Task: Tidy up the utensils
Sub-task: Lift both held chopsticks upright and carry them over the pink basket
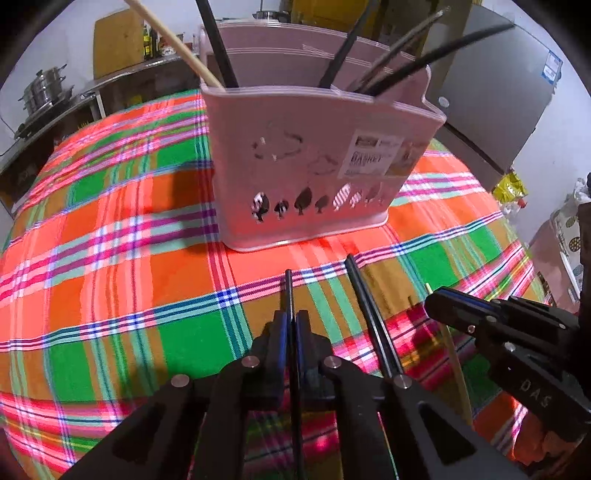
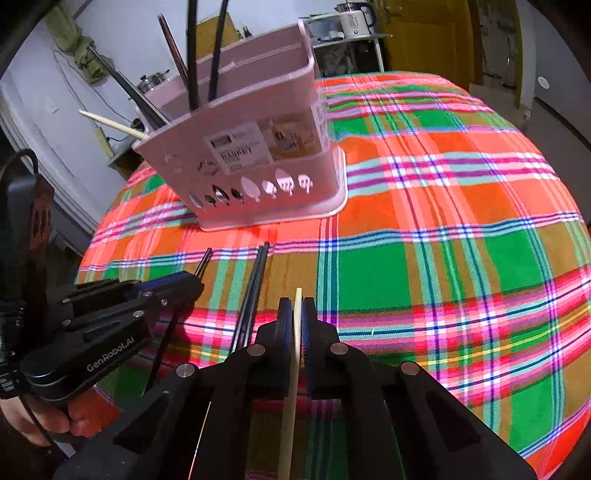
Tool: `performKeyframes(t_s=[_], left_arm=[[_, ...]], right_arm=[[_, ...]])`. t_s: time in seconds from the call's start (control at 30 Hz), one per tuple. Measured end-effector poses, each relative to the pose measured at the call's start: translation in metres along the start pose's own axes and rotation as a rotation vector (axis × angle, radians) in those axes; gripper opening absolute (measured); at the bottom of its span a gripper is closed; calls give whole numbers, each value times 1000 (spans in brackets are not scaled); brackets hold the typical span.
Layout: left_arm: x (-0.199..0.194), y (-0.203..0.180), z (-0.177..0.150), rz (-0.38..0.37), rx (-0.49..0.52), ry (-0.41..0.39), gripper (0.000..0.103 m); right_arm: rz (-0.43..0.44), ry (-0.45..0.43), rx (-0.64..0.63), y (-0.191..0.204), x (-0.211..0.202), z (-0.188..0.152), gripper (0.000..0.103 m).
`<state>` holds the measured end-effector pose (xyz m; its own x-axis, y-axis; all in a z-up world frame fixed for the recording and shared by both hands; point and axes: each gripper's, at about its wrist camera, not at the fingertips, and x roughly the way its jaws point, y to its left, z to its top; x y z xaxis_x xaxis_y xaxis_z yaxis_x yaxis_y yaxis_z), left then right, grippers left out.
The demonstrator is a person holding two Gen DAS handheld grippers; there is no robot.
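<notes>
A pink utensil basket [image 1: 314, 166] stands on the plaid tablecloth and holds several black chopsticks and one pale wooden one; it also shows in the right wrist view [image 2: 258, 155]. My left gripper [image 1: 293, 321] is shut on a black chopstick [image 1: 289, 291], low over the cloth in front of the basket. My right gripper [image 2: 297, 314] is shut on a pale wooden chopstick [image 2: 296, 332]. A pair of black chopsticks [image 1: 369, 317] lies on the cloth between the two grippers and also shows in the right wrist view [image 2: 253, 291]. The right gripper [image 1: 443, 306] shows at the right of the left wrist view.
The round table carries a bright plaid cloth [image 1: 110, 258]. Behind it stand a shelf with steel pots [image 1: 44, 92], a grey fridge [image 1: 491, 92], and a white kettle [image 2: 356, 18] on a rack. The table edge curves away at the right [image 2: 576, 332].
</notes>
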<state>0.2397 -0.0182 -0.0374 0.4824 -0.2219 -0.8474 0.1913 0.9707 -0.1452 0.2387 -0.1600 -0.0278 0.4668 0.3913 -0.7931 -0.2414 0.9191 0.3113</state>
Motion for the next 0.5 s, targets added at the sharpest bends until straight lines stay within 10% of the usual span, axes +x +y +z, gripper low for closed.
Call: performKeyframes(t_s=[0.5], left_arm=[[-116, -5, 38, -27, 17, -237, 4]], right_arm=[[19, -181, -67, 17, -80, 32, 5]])
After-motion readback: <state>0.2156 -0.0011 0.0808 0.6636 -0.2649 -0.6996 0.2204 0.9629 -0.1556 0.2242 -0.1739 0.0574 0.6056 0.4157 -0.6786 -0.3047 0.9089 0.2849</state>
